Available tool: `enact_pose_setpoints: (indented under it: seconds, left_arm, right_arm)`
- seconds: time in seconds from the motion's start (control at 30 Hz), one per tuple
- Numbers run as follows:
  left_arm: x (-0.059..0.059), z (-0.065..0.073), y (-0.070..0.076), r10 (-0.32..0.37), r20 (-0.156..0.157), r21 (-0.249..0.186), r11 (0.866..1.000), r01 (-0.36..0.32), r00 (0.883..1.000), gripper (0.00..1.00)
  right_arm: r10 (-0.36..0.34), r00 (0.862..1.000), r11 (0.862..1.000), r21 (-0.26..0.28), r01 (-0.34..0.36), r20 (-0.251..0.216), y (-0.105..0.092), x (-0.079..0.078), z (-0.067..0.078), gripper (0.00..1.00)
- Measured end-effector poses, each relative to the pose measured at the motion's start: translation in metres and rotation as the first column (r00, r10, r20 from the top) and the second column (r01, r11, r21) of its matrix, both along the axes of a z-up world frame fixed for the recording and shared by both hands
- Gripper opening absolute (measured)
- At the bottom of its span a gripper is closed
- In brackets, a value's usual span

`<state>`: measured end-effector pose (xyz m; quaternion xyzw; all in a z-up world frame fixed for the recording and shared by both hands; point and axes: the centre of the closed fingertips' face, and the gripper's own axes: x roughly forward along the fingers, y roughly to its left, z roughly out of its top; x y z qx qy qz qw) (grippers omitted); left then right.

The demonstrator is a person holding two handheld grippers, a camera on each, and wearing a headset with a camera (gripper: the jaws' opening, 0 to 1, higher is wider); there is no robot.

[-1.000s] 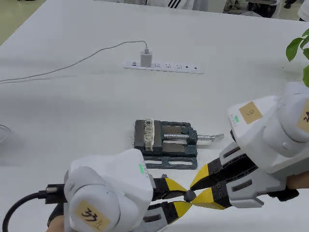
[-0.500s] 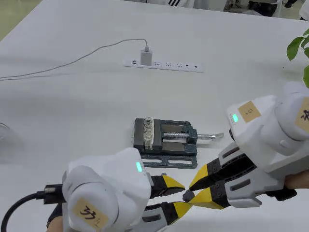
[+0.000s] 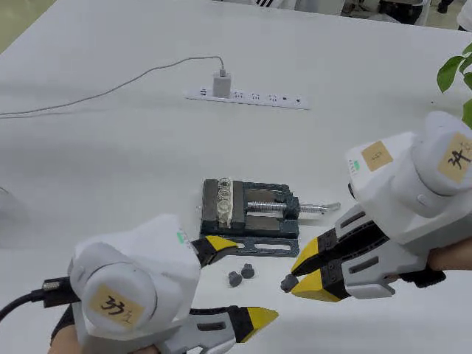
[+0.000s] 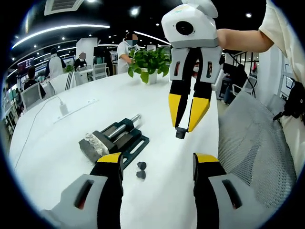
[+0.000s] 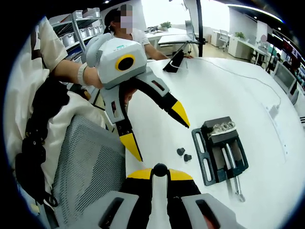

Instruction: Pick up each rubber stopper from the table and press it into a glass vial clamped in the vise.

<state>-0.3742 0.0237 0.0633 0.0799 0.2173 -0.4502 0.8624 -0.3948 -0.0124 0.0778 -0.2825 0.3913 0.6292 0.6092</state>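
My right gripper [image 3: 291,281] is shut on a dark rubber stopper [image 3: 287,282] and holds it above the table, just right of the vise's front. In the right gripper view the stopper [image 5: 159,169] sits pinched at the tips. My left gripper [image 3: 256,279] is wide open with nothing in it, and two loose stoppers [image 3: 234,278] [image 3: 248,271] lie on the table between its jaws. The dark vise [image 3: 258,221] clamps a row of clear glass vials [image 3: 223,199]. From the left gripper view, the right gripper [image 4: 187,128] hangs with its stopper [image 4: 180,134] beyond my open jaws.
A white power strip [image 3: 247,98] with a plugged charger and a cable lies at the back of the table. Green plant leaves [image 3: 457,74] reach in at the right edge. A grey mesh chair [image 4: 252,143] stands by the table's near edge.
Both grippers' tips met at the stopper a second ago. The left gripper has opened wide and drawn back to the left, leaving the stopper in the right gripper. Two stoppers on the table now show.
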Motion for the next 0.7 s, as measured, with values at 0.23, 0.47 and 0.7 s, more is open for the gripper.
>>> enact_pose_setpoints:
  seconds: [0.23,0.47,0.7]
  left_arm:
    - [0.013,-0.005,0.027,0.102,0.015,0.032,0.994,-0.103,0.995,0.84]
    - [0.014,-0.011,0.045,0.155,-0.004,0.035,0.987,-0.155,0.988,0.96]
    - [0.013,-0.013,0.054,0.182,-0.017,0.030,0.983,-0.181,0.983,0.95]
  right_arm:
    - [0.003,1.000,1.000,-0.016,-0.003,0.014,0.002,0.013,0.000,0.06]
    - [0.016,0.999,1.000,-0.026,-0.015,0.030,0.006,0.024,0.002,0.05]
    - [0.027,0.998,0.999,-0.034,-0.025,0.060,0.013,0.041,0.005,0.05]
